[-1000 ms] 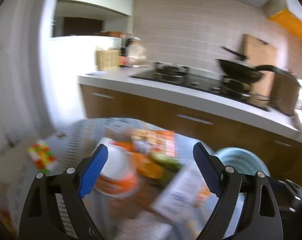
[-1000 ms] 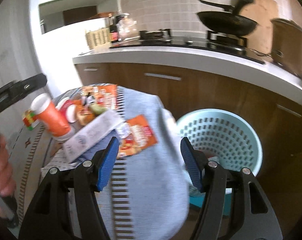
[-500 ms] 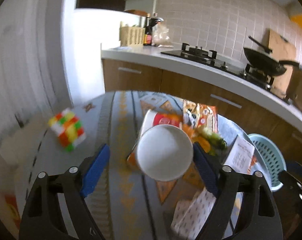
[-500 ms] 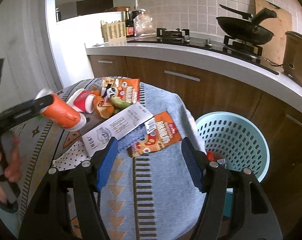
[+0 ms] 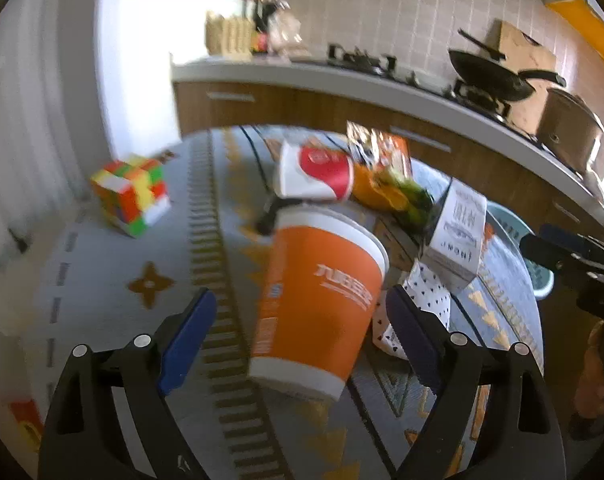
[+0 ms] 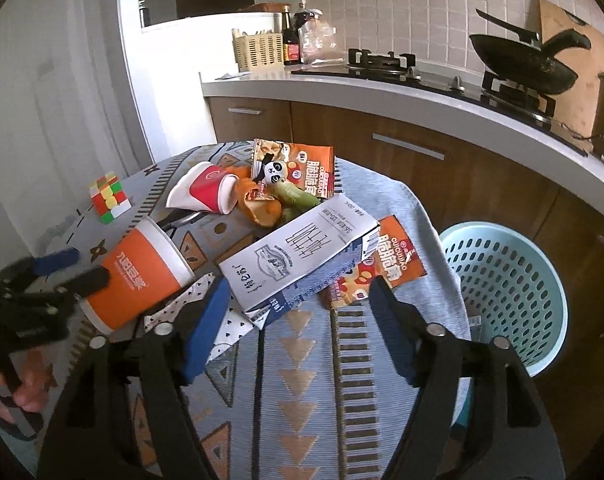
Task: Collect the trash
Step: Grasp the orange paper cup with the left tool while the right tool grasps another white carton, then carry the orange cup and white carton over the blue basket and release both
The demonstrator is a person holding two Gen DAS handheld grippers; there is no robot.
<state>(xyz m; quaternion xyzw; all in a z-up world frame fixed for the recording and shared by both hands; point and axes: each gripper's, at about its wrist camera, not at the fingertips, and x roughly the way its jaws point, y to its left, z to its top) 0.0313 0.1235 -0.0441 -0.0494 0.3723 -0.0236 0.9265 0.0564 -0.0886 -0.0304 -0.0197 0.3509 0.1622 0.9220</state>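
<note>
The left claw (image 5: 300, 332) stands spread around the tilted orange paper cup (image 5: 322, 300), while the right claw (image 6: 296, 320) hangs spread just before the milk carton (image 6: 298, 256).

Both wrist cams look fwd over table (image 6: 302, 360) toward counter (image 6: 382, 88); L closer to orange cup (image 5: 322, 300), both share it.

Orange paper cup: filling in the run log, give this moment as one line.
left claw: open, around lying orange paper cup | right claw: open, empty | light blue plastic basket: beside table
</note>
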